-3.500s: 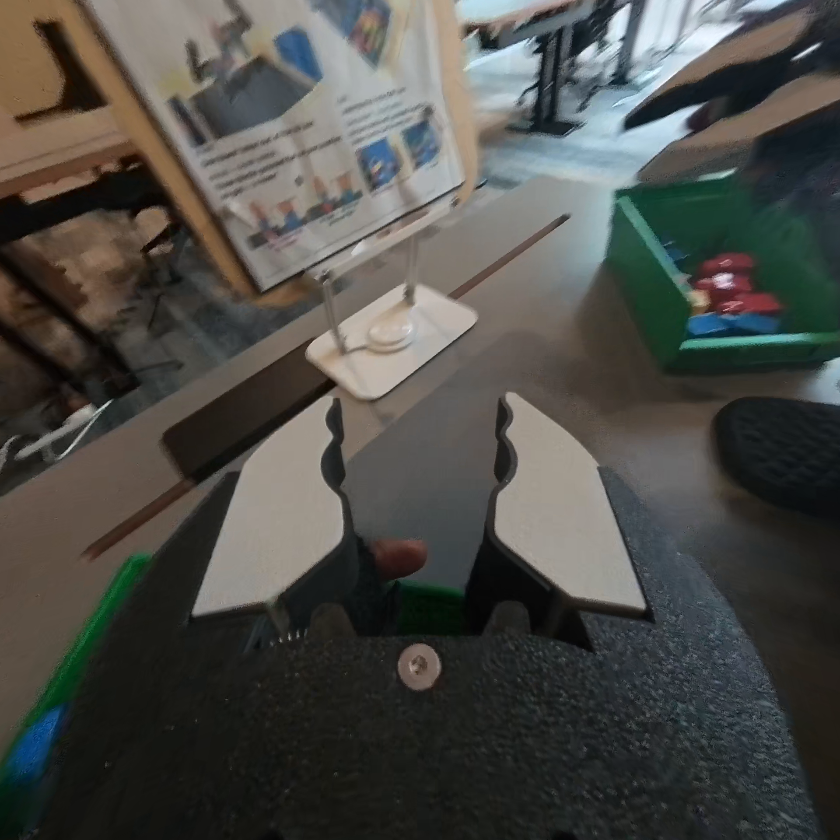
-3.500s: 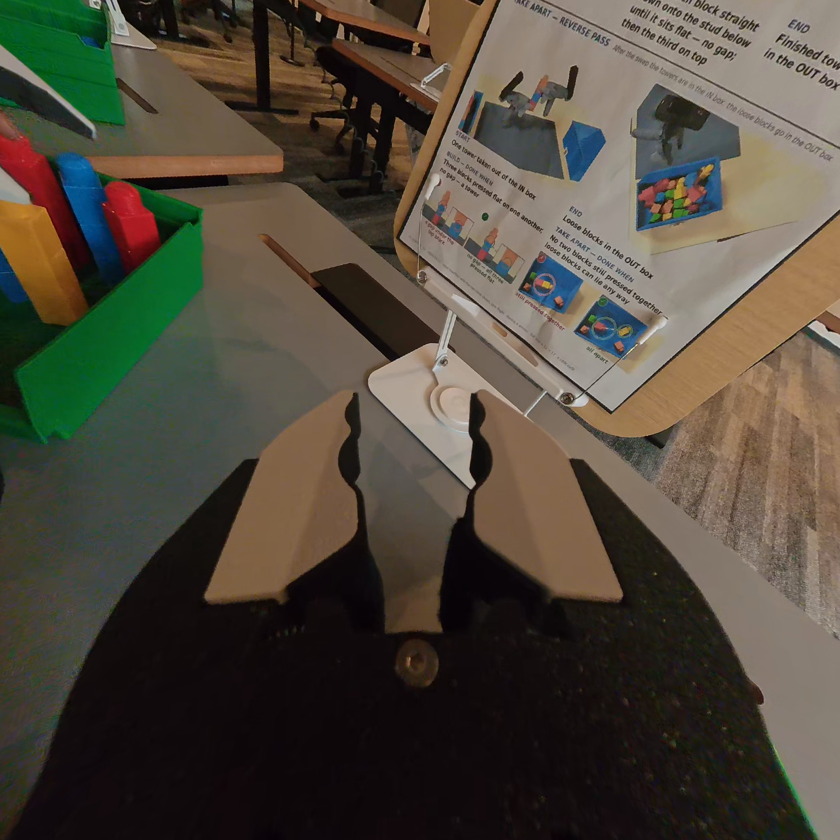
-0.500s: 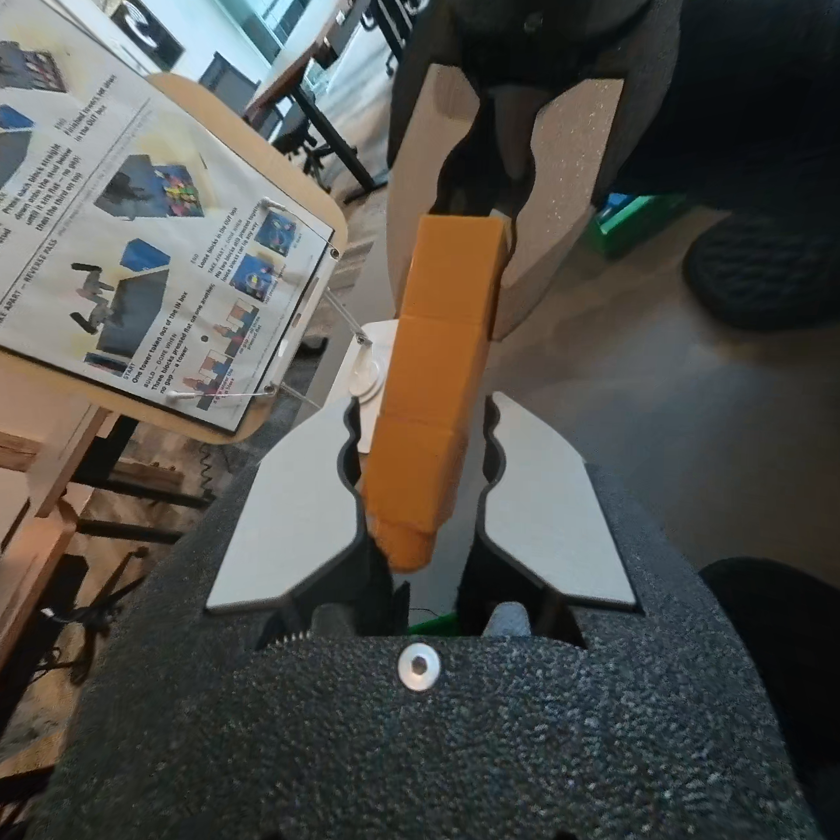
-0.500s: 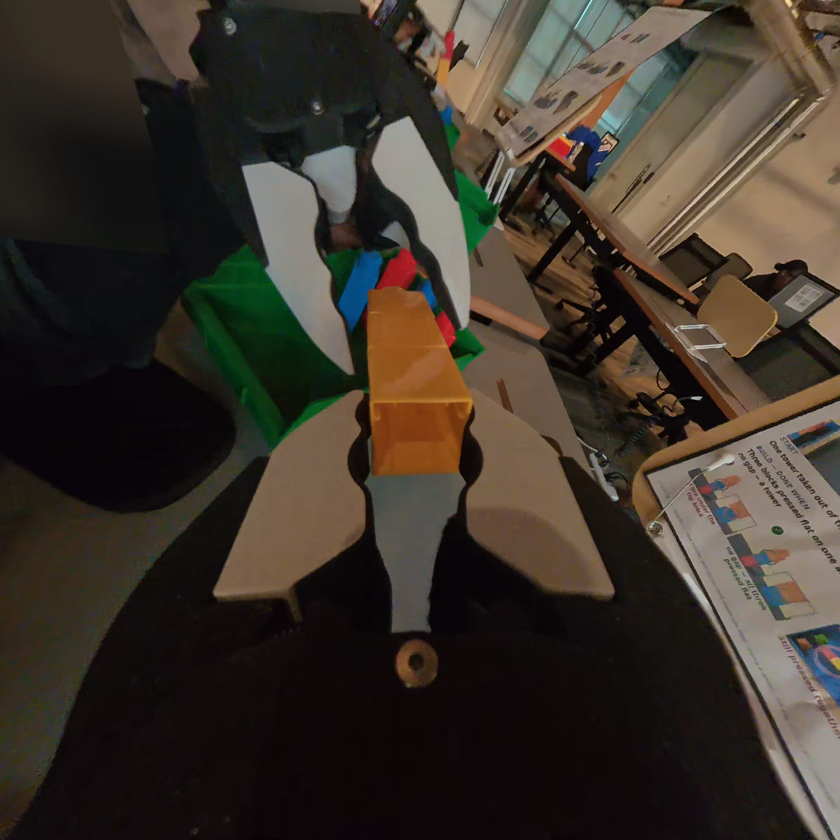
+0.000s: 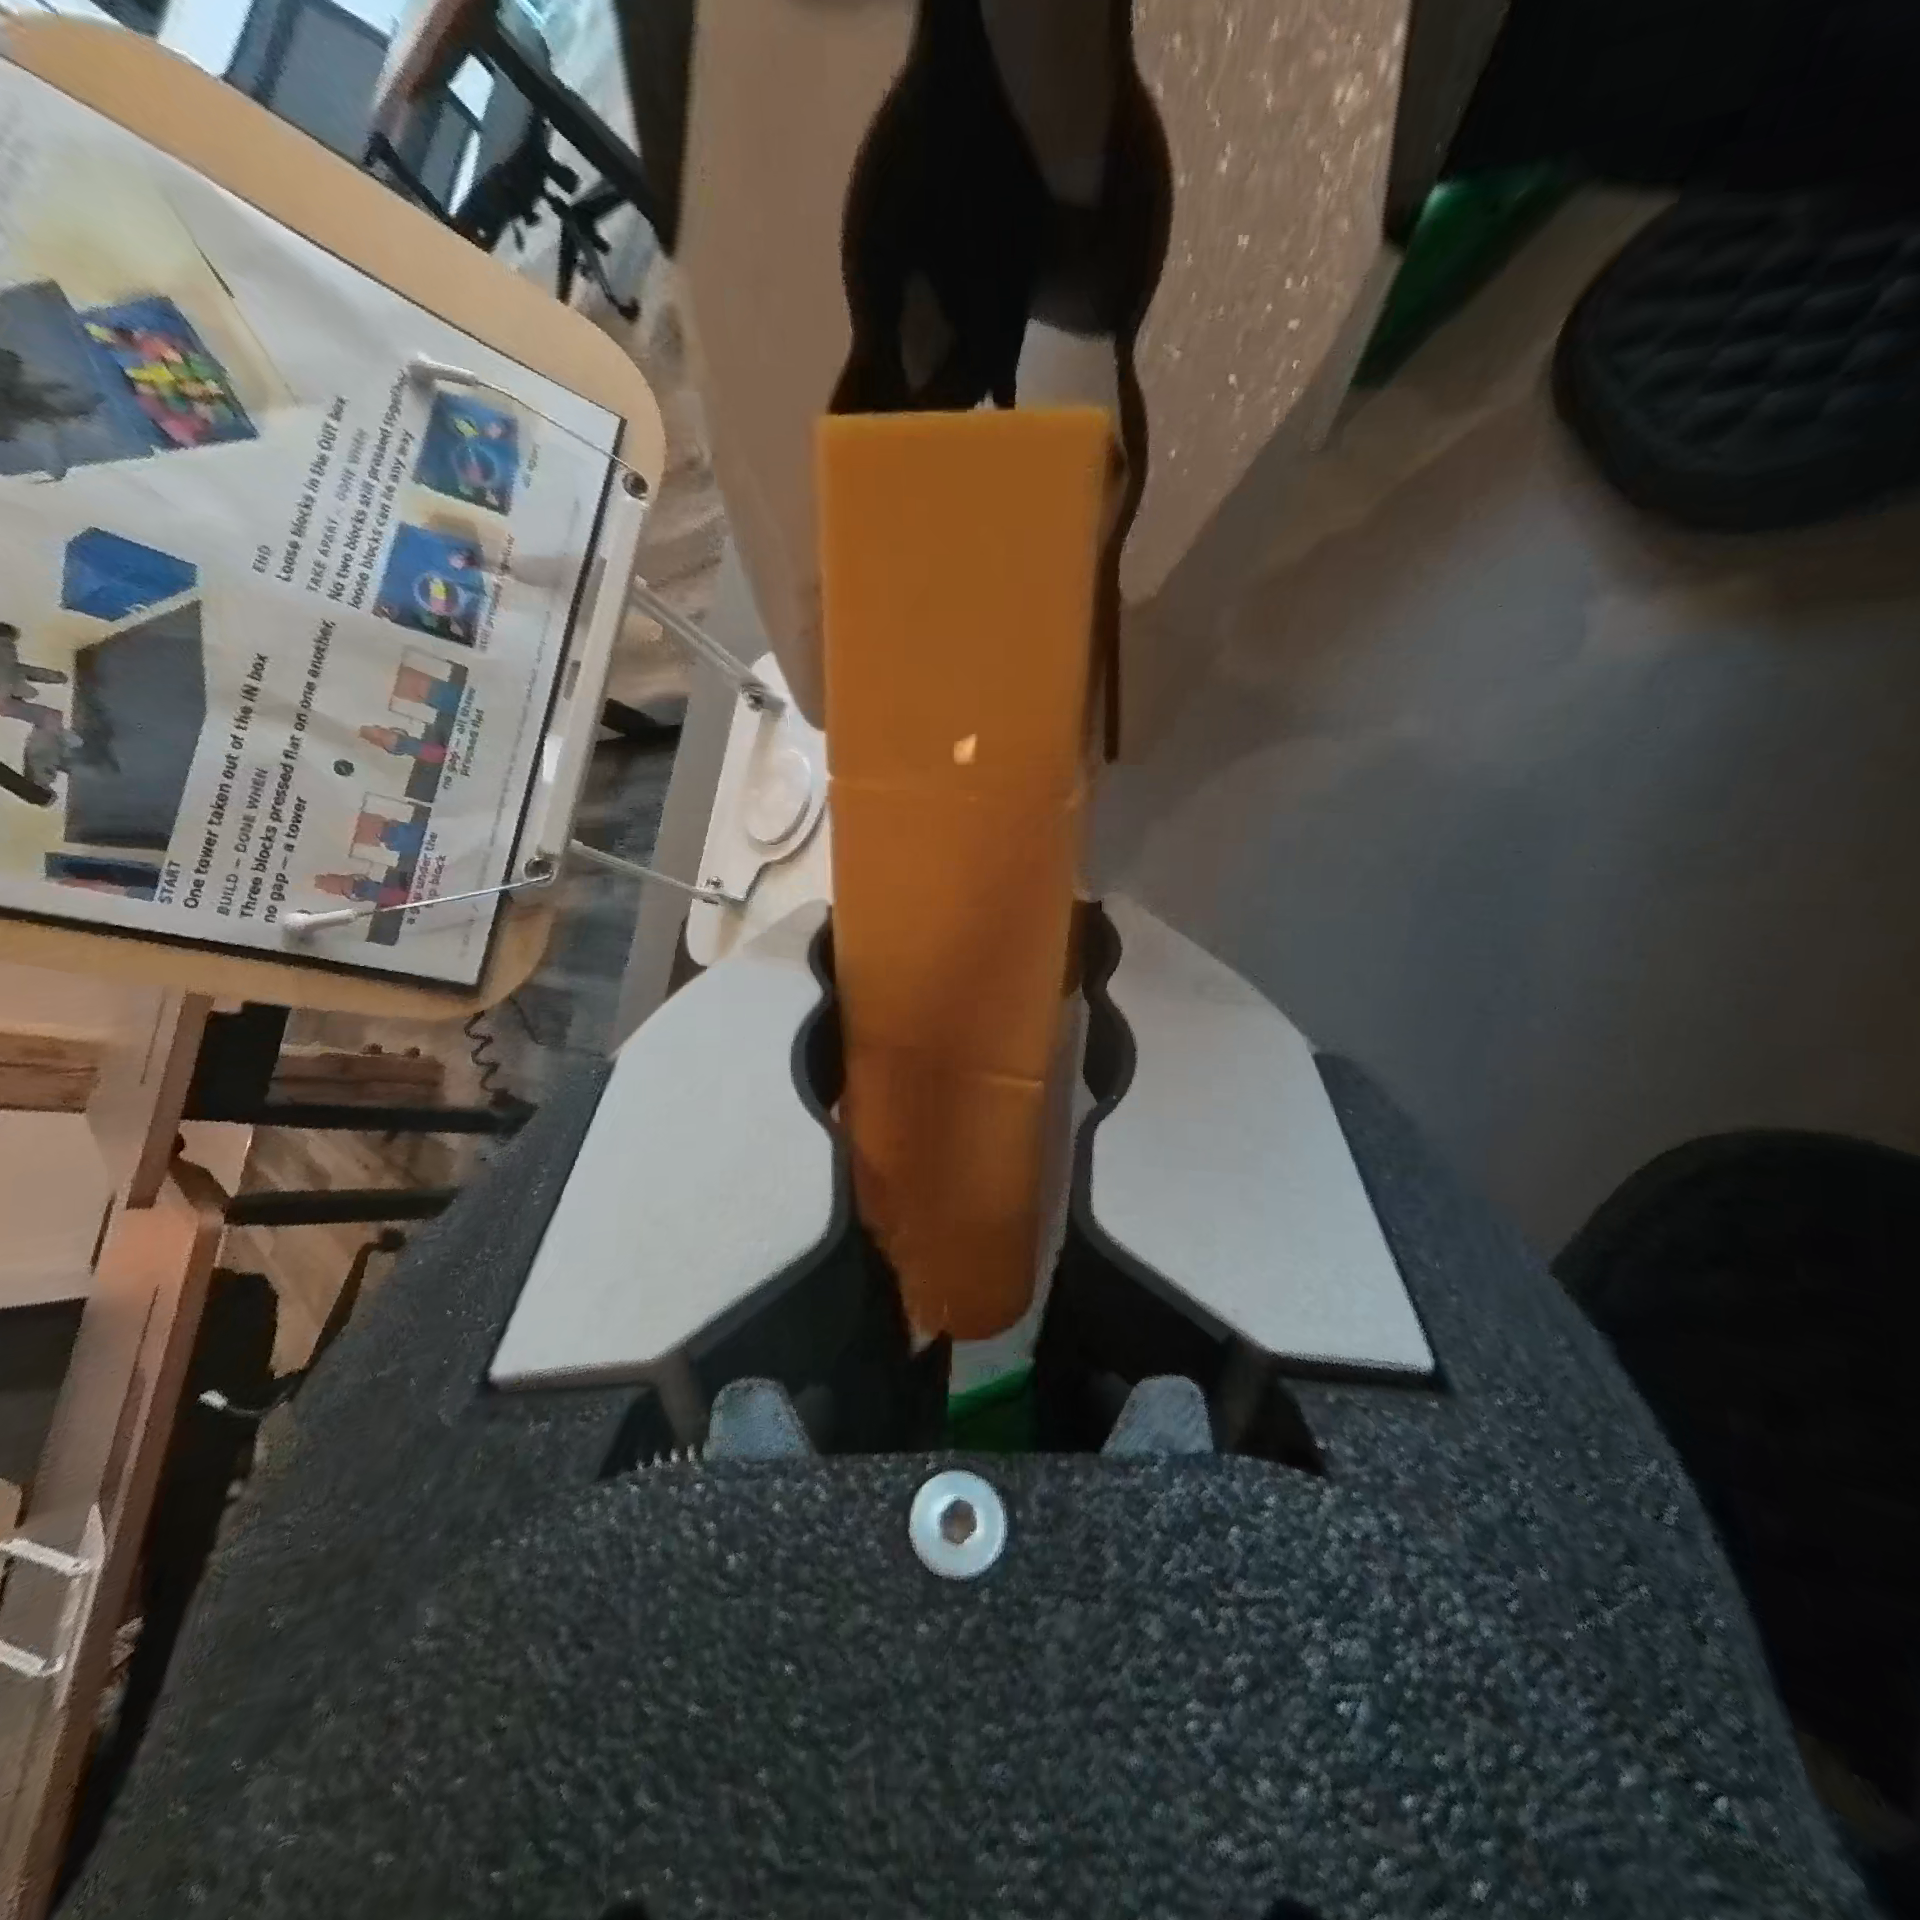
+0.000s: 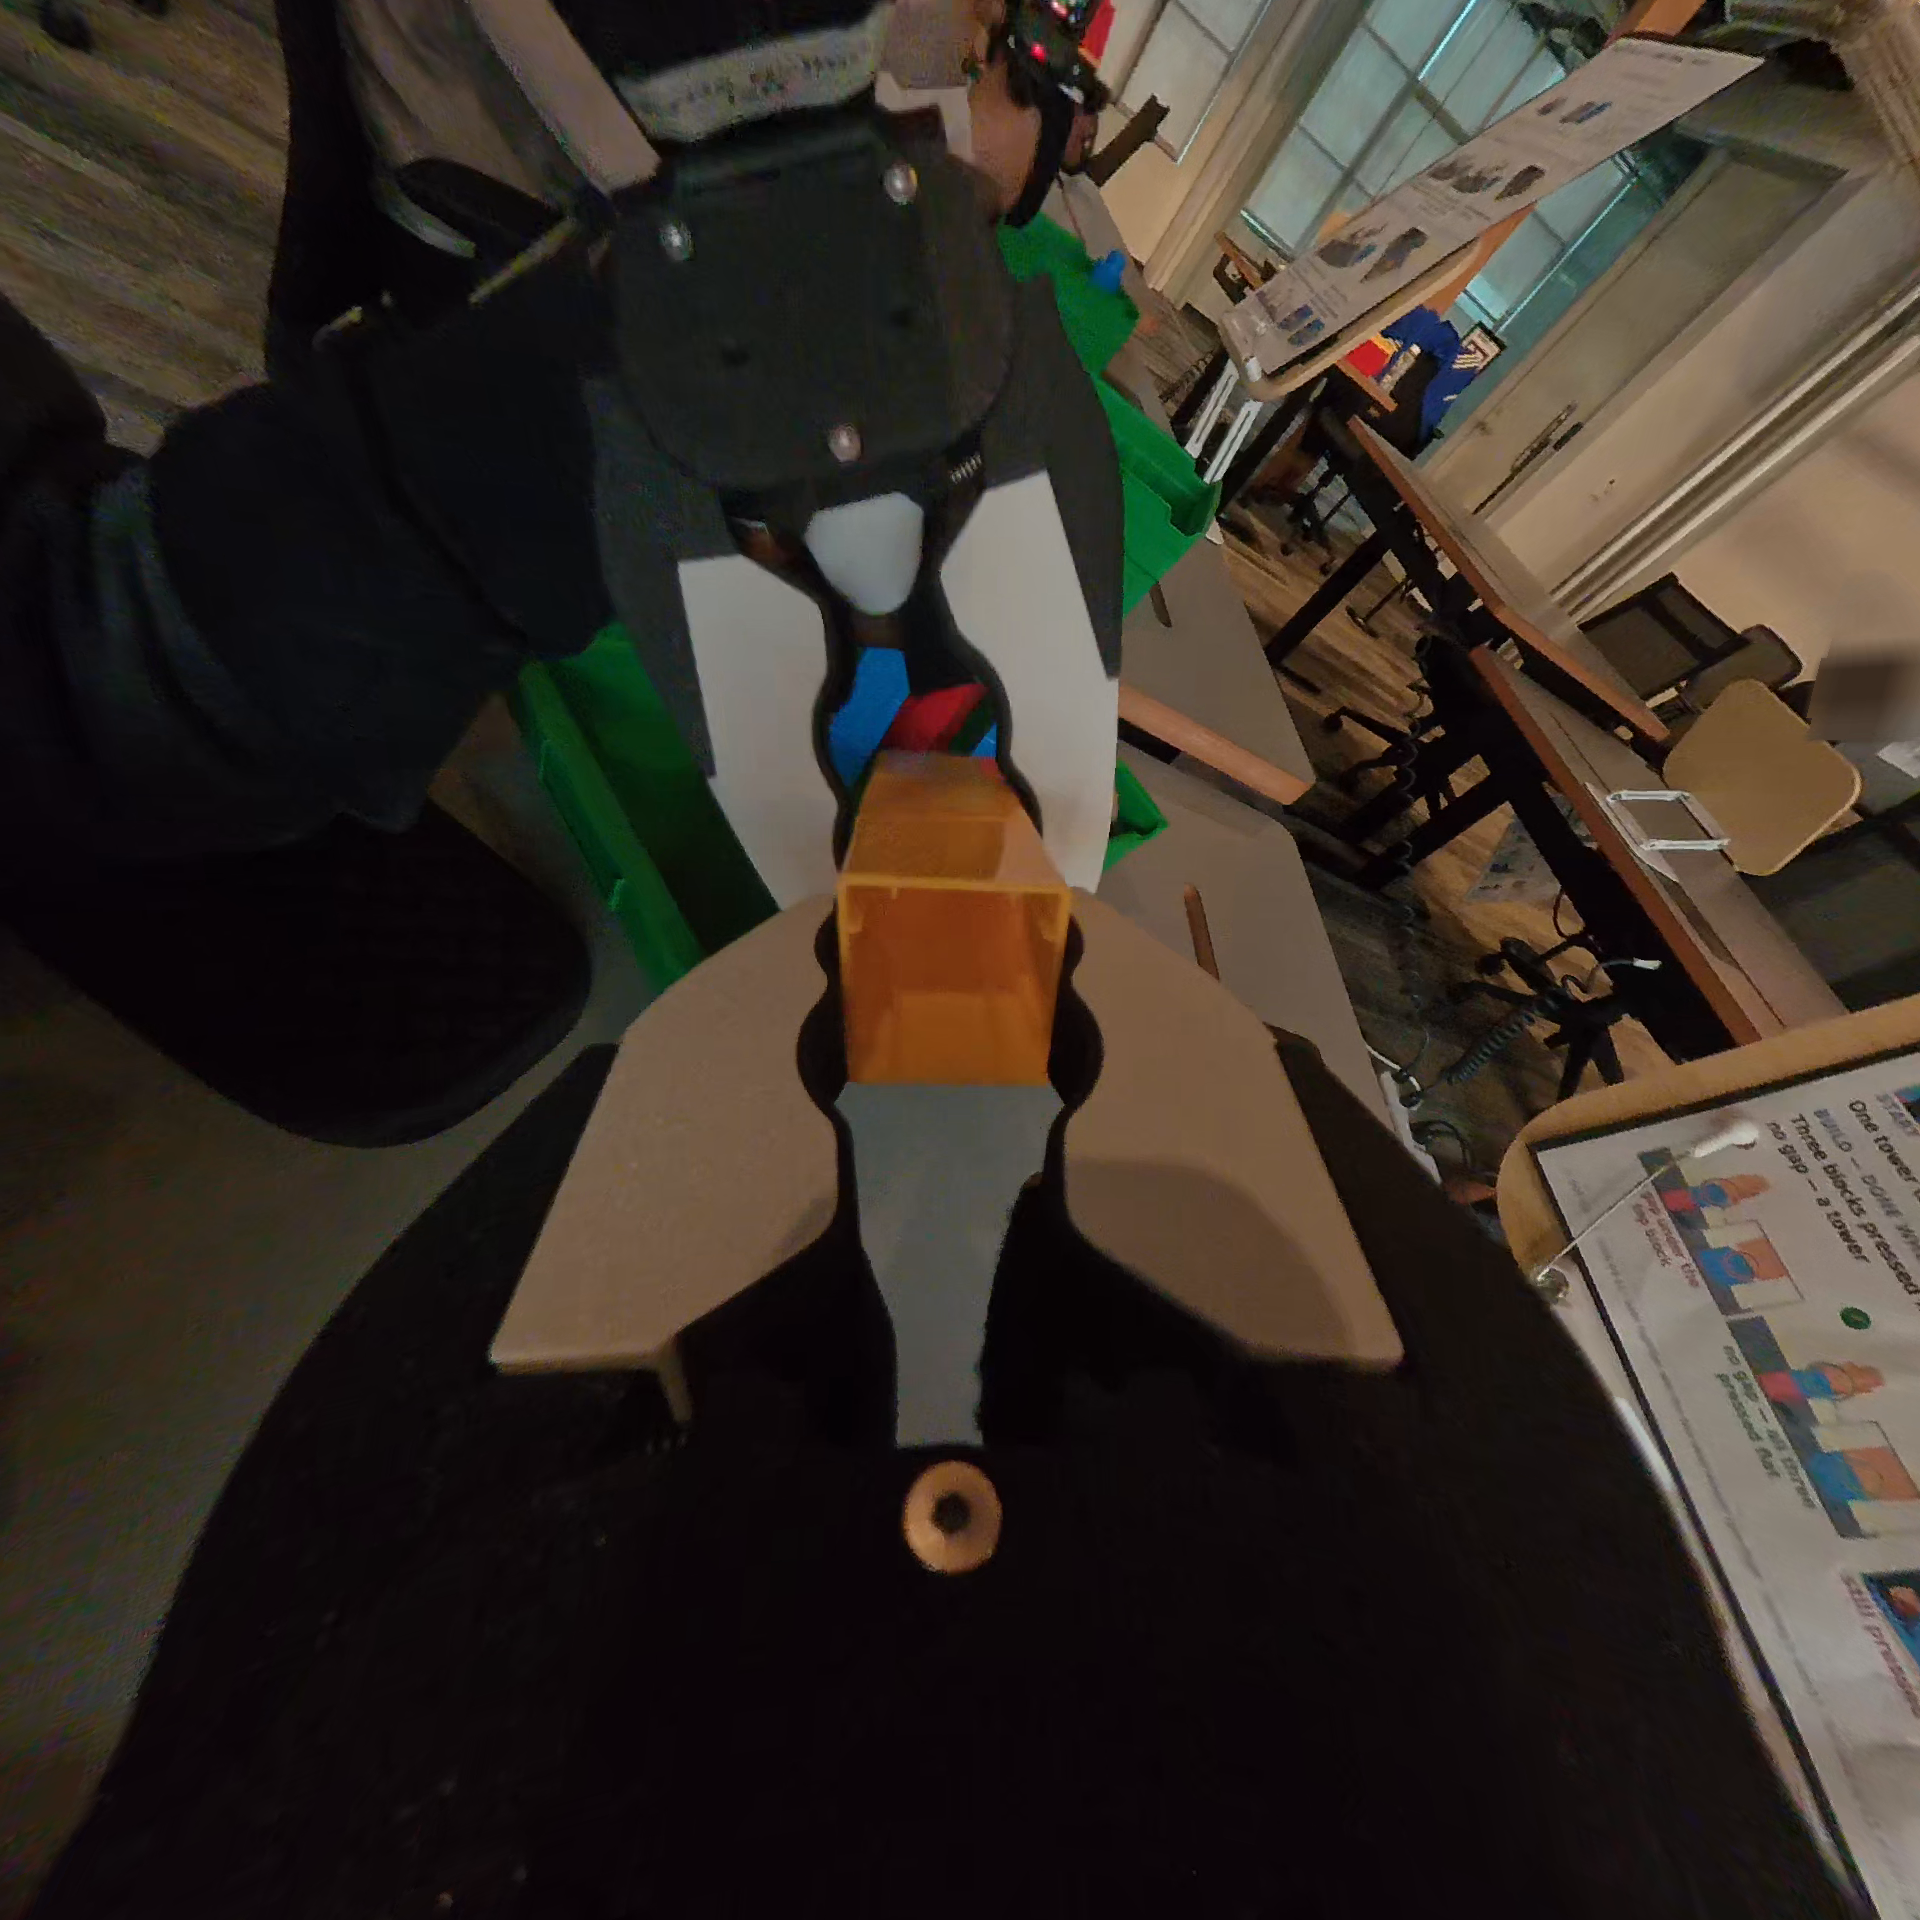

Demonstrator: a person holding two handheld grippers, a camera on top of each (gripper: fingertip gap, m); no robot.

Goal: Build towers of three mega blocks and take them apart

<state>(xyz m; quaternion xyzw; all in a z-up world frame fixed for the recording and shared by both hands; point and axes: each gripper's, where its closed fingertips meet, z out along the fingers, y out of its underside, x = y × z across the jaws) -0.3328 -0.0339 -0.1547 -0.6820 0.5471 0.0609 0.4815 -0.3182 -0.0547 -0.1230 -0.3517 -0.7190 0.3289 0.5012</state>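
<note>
Orange tower lengthwise between both claws

The black left gripper with pale grey fingers faces the black right gripper with tan fingers; both clamp opposite ends of one orange block tower.

The tower is smooth orange plastic with a slight sheen, its open end glossy and faintly translucent; the left tongs have matt, pale grey plates on a rough, grainy black body with a bright metal screw. The right tongs carry matt beige plates, speckled in the left view; the bin is glossy green plastic, the surface smooth matt grey, the sheet printed paper on a pale wood board.
</note>
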